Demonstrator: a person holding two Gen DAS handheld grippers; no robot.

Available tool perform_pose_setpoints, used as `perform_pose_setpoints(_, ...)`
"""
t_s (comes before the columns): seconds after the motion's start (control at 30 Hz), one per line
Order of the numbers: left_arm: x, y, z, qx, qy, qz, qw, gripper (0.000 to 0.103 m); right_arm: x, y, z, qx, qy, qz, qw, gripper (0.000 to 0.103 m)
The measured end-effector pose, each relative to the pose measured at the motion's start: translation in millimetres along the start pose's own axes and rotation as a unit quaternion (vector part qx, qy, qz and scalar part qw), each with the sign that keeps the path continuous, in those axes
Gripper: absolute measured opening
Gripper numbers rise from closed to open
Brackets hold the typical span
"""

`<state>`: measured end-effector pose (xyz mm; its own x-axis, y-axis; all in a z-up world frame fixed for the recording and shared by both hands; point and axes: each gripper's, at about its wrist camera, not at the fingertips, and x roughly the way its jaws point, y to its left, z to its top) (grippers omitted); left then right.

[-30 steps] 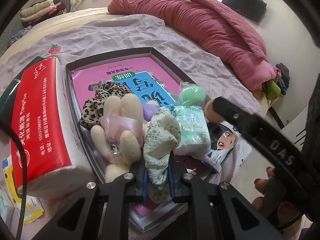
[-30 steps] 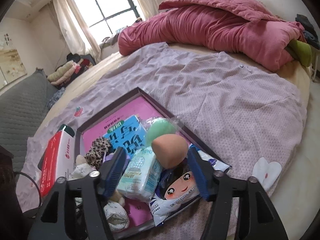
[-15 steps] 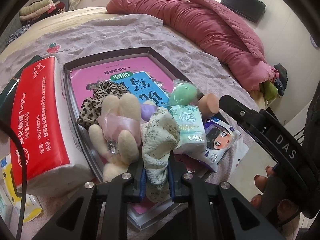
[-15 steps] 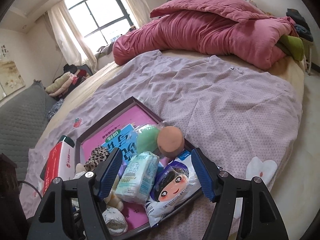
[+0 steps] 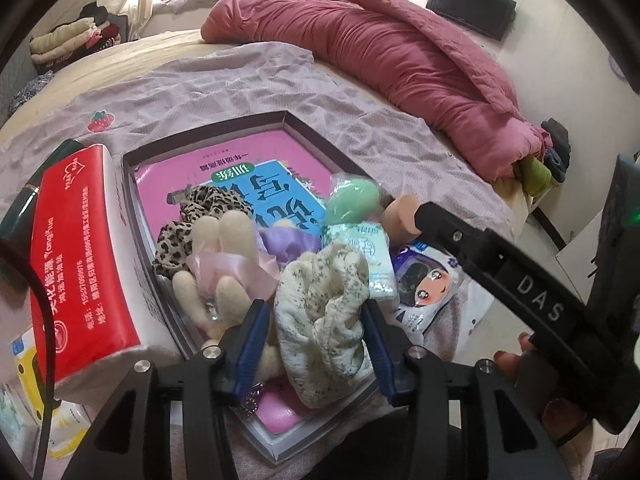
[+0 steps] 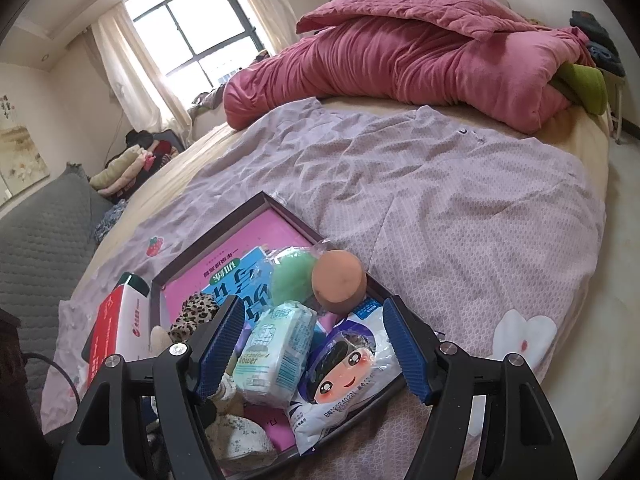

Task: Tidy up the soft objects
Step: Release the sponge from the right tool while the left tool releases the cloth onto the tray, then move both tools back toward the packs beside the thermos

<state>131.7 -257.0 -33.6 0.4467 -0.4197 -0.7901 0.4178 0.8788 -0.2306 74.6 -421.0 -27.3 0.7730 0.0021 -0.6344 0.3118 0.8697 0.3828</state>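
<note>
The left gripper (image 5: 316, 344), clamped half a second earlier on the floral scrunchie (image 5: 324, 320), was now seen with its jaws spread wide, the scrunchie left loose between them in the tray (image 5: 204, 148) beside the plush rabbit (image 5: 224, 264). That item was judged placed. The right gripper (image 6: 312, 348) was held wide and empty above the tissue pack (image 6: 276, 356).

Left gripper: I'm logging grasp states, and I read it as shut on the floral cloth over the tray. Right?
No. The left wrist view shows the left gripper with jaws open, the floral cloth loose between them over the tray.
</note>
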Motion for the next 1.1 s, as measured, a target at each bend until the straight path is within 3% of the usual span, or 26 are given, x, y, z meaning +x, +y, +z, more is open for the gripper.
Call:
perform_pose_setpoints(0.6, -34.4, 2.7, 4.6, -0.009, -0.033, -0.001, 0.9994, 0.056, -1.6, -3.0, -0.4, 0.007, -0.007, -0.003, 1.000, 0.074)
perform_pose_setpoints(1.1, -89.5, 28.0, -19.7, -0.030, -0.052, 0.024, 0.9979, 0.056, -17.1, 5.5, 0.3, -0.011, -0.041, -0.011, 0.999, 0.075)
